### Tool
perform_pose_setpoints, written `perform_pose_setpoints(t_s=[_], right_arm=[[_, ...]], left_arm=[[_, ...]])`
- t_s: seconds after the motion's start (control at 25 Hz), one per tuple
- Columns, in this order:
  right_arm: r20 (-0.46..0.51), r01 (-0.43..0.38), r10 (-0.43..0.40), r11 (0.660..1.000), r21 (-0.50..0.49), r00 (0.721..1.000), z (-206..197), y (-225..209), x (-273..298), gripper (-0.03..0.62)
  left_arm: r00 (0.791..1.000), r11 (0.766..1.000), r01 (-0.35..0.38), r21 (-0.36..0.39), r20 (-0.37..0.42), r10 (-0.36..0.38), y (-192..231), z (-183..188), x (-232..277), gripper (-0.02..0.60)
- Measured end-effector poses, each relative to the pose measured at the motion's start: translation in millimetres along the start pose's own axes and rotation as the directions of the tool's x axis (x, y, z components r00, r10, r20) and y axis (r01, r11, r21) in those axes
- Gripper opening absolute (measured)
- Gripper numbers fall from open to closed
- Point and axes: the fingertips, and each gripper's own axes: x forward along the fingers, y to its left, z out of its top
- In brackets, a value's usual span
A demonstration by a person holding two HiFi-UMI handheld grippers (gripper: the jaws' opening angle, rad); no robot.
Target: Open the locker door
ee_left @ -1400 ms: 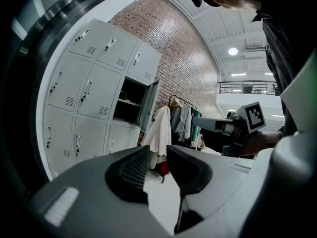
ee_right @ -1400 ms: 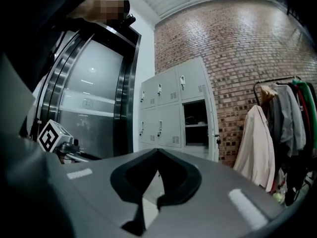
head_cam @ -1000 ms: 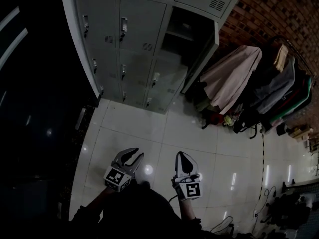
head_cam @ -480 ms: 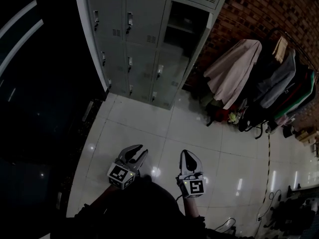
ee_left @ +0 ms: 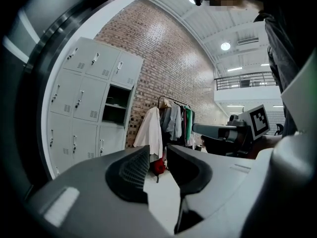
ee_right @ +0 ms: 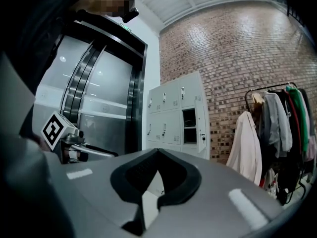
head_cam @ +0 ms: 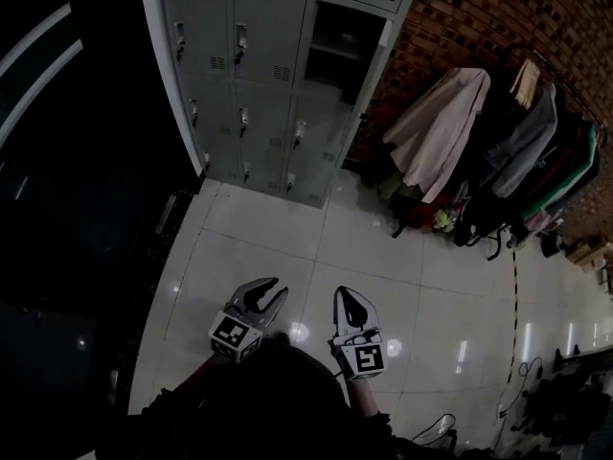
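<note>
Left tool [head_cam: 267, 292] jaws apart, right tool [head_cam: 347, 295] jaws together

The bank of lockers [head_cam: 251, 84] stands at the far side of the tiled floor [head_cam: 287, 247]. Its open compartment [head_cam: 337, 44] is in the rightmost column, with the door [head_cam: 376, 70] swung out to its right. The brick wall [head_cam: 460, 17] runs on to the right, and a clothes rack [head_cam: 522, 151] stands before it. Left of the lockers is what may be a lift doorway [head_cam: 77, 161]. The left gripper [head_cam: 268, 293] and right gripper [head_cam: 347, 300] hang side by side over the near floor, well apart from the lockers.
</note>
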Motion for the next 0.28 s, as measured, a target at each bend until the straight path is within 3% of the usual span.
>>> perform_pose_setpoints(t_s=[0.28], right_arm=[[0.002,0.014,-0.014,1.0,0.006,1.0,6.1,3.8,-10.5,0.0]], left_arm=[[1.0,1.0,0.014,-0.002,-0.007,-0.014,-9.5,-6.6,-3.2,0.124]])
